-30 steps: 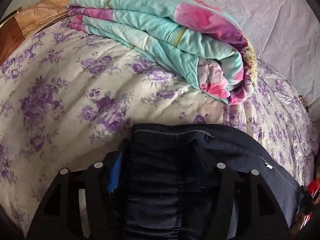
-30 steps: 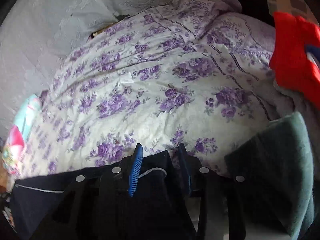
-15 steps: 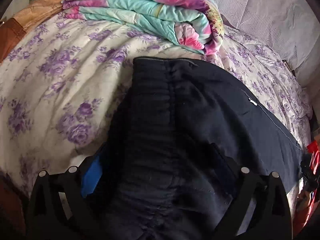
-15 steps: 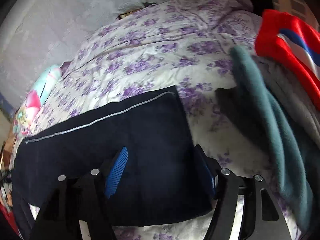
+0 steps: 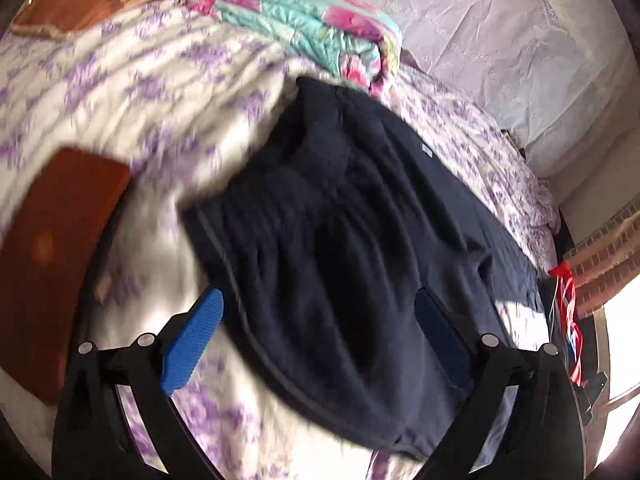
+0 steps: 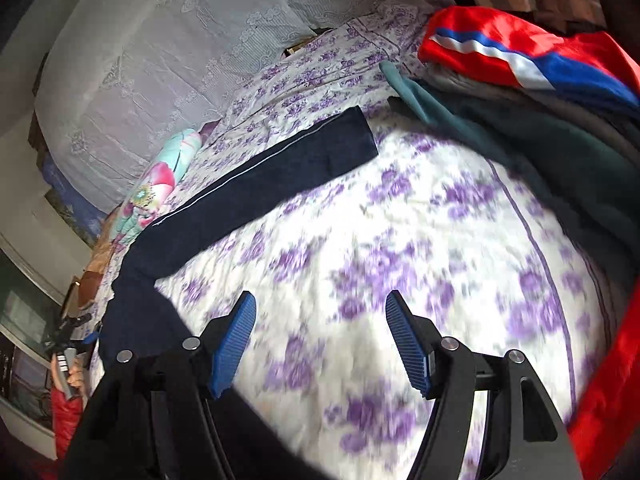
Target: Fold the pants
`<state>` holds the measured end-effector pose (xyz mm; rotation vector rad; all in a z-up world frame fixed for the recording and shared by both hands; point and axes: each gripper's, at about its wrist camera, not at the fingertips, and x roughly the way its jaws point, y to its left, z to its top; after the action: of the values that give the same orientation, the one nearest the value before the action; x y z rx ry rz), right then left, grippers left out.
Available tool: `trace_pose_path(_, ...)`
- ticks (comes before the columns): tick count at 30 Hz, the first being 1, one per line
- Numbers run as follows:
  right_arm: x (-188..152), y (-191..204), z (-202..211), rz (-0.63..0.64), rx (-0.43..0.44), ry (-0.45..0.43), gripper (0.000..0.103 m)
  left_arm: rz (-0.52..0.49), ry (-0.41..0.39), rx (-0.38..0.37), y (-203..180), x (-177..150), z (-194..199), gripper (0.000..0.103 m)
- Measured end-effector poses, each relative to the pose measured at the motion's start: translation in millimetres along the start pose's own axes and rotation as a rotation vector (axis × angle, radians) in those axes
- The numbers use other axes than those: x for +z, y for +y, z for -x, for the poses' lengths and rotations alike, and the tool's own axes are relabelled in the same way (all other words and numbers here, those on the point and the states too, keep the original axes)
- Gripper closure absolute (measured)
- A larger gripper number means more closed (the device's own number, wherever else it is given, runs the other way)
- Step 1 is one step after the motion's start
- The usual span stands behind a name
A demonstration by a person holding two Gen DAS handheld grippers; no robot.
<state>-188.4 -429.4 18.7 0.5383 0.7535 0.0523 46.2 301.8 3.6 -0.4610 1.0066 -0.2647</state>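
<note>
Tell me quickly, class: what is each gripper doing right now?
Left gripper: open, holding nothing, over the pants.
Right gripper: open, holding nothing, above the bedspread.

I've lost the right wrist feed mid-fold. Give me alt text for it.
The right claw hangs open and empty over the purple-flowered bedspread. The dark navy pants lie stretched out beyond it to the left, apart from the fingers. A pile of green and red clothes sits at the right.

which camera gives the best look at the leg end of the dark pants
The right wrist view: the pants stretch out along the bedspread to the hem. The left wrist view shows mainly the waistband end between open fingers.
</note>
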Motion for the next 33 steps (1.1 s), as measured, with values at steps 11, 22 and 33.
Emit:
trace_pose_path(11, -93, -18, 65, -0.008, 0.002, 0.041, 0.036, -0.107, -0.097, 0.048, 0, -33, -13, 0.005)
trace_pose_path(22, -119, 20, 31, 0.156, 0.01, 0.026, 0.094, -0.099, -0.105, 0.026, 0, -35, -11, 0.005)
trace_pose_path(33, 56, 28, 20, 0.229, -0.093, -0.123, 0.095, 0.027, -0.145, -0.034, 2, -58, 15, 0.006)
